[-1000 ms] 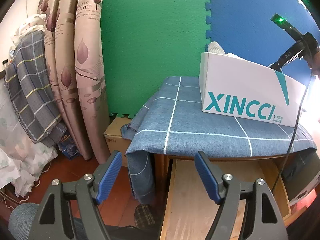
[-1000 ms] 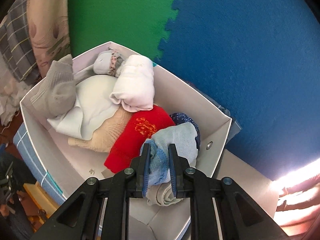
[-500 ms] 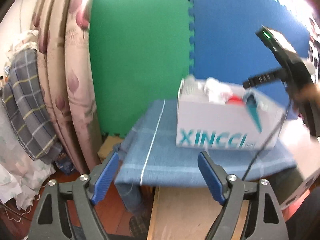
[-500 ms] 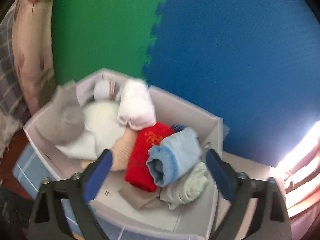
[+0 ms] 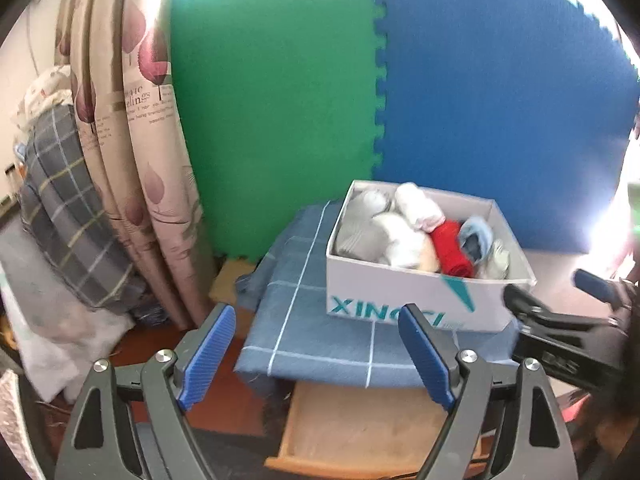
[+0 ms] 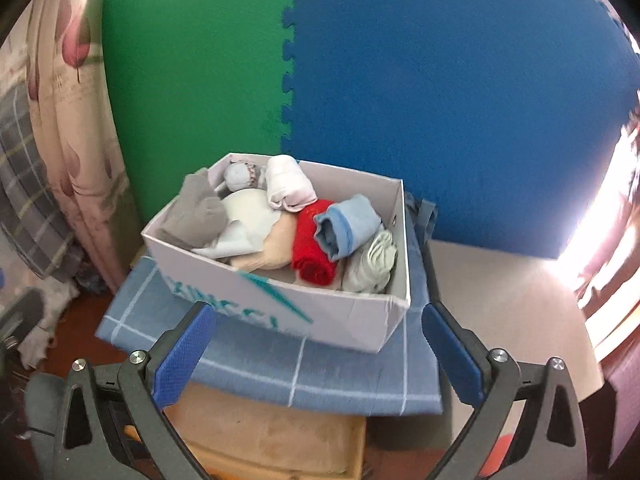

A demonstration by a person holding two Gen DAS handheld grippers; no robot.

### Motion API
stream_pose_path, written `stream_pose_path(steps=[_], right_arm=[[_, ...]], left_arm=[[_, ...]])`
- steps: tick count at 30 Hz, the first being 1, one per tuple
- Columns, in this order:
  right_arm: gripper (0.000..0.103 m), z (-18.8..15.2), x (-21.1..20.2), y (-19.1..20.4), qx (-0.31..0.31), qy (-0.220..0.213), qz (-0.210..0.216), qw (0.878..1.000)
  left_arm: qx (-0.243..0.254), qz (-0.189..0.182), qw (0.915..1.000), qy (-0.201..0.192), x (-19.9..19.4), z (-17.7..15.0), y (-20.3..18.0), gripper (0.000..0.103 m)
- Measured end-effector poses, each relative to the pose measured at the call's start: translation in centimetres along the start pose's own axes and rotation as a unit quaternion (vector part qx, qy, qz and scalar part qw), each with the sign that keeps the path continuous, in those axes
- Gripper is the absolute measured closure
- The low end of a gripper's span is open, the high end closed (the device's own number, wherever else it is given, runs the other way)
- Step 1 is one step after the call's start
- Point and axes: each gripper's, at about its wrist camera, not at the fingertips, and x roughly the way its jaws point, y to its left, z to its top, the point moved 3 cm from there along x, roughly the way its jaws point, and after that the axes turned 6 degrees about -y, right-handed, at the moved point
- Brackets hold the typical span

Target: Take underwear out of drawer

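A white XINCCI box [image 6: 352,320] [image 5: 400,300] stands on a blue checked cloth [image 6: 304,360] [image 5: 320,336] over a table. It holds several rolled garments: a light blue roll [image 6: 348,224] [image 5: 476,236], a red one [image 6: 312,248] [image 5: 452,248], white [image 6: 288,184] and grey ones [image 6: 200,212]. An open wooden drawer [image 5: 360,428] [image 6: 272,440] shows bare below the table edge. My left gripper [image 5: 316,356] is open and empty, back from the box. My right gripper [image 6: 316,356] is open and empty, in front of the box.
Green and blue foam mats [image 6: 280,80] cover the wall behind. Floral curtains [image 5: 132,140] and a plaid blanket [image 5: 68,220] are at the left. The right gripper's black body [image 5: 560,340] shows at the right in the left wrist view. Bright window glare [image 6: 600,220] is at the right.
My right gripper opened, let go of the light blue roll into the box, and pulled back. My left gripper rose and drew back, so the box's contents show.
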Motion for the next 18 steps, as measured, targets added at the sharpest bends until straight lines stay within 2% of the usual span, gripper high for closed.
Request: stream_pose_path(steps=[2,4,7,10,15,18], right_arm=[[0.001,-0.4,-0.8,-0.4,0.016,0.002,-0.001,1.000],[0.001,-0.8,-1.3,-0.9,0.027,0.001,-0.016,1.000],[0.001,-1.0,-1.5,-1.3,0.035,0.004,-0.016,0.999],[0.001,-1.0,-1.1,-1.4,0.026,0.007,-0.024,0.999],[0.001,-1.2,-0.5,-1.3,0.013,0.016,-0.032,0.999],[0.001,-1.6,-0.3,-1.0,0.006,0.020,-0.029,0.999]], left_arm=[[-0.002,0.000,1.0000,0.010,0.1,0.2,-0.2,0.017],[-0.023,-0.015,0.9995,0.018,0.3,0.3,0.0,0.017],[-0.031,-0.001,0.9993,0.019,0.5,0.4,0.1,0.017],[-0.045,-0.015,0.9986,0.022,1.1,0.3,0.2,0.017],[-0.039,0.002,0.9986,0.035,2.4,0.0,0.1,0.017],[-0.034,-0.001,0.9984,0.045,3.1,-0.5,-0.1,0.017]])
